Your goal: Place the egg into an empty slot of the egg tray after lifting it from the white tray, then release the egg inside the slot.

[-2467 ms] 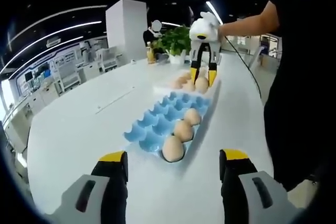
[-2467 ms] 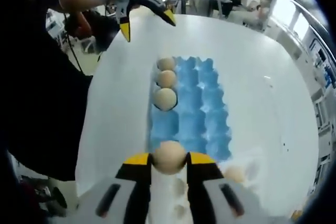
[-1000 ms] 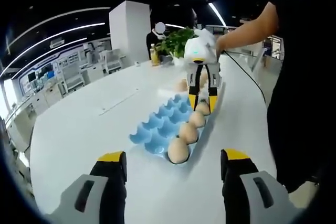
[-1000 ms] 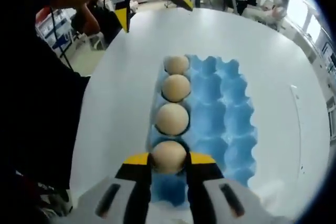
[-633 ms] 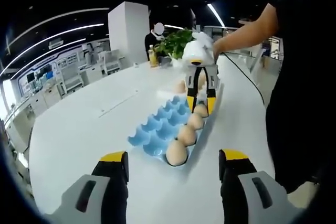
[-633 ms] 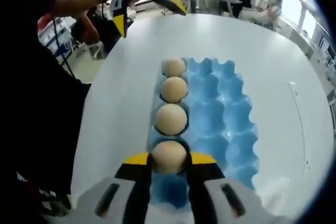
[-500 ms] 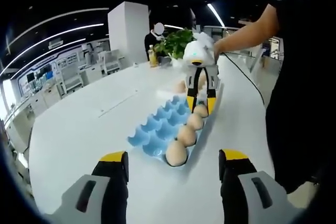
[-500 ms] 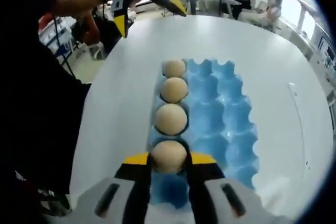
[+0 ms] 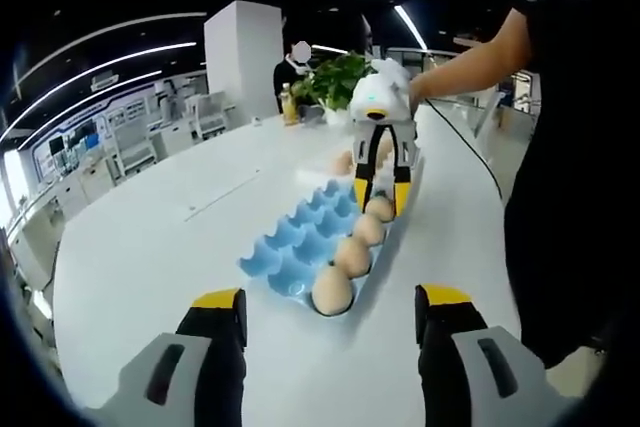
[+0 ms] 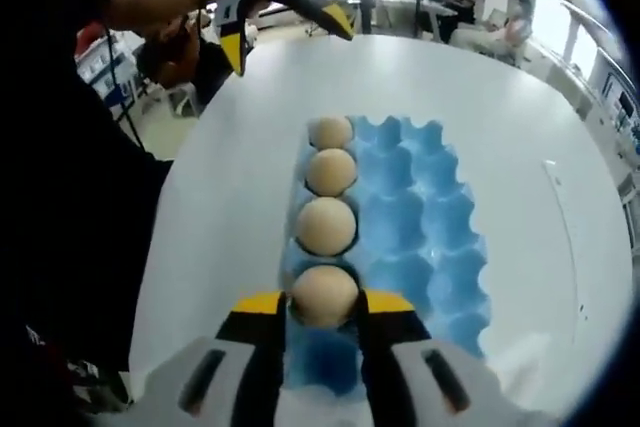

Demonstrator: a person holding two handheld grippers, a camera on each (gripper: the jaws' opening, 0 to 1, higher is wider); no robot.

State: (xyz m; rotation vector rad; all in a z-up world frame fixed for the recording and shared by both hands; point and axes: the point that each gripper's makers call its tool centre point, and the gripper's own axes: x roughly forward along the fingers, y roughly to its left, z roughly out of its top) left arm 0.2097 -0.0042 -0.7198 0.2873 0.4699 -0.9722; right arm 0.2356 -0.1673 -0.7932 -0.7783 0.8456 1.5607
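Right gripper clamped on egg, seated in blue egg tray slot. Left gripper jaws wide apart, holding nothing.

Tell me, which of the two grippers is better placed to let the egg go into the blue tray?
The right gripper. Its jaws are shut on the egg, set low in a slot of the blue egg tray beside three filled slots. The left gripper hangs open and apart from the tray.

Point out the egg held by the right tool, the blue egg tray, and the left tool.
egg (image 10: 324,294): right gripper view, middle of its shell.
blue egg tray (image 10: 425,222): right gripper view, an empty cup.
left tool (image 9: 330,307): left gripper view, midway between its fingertips.
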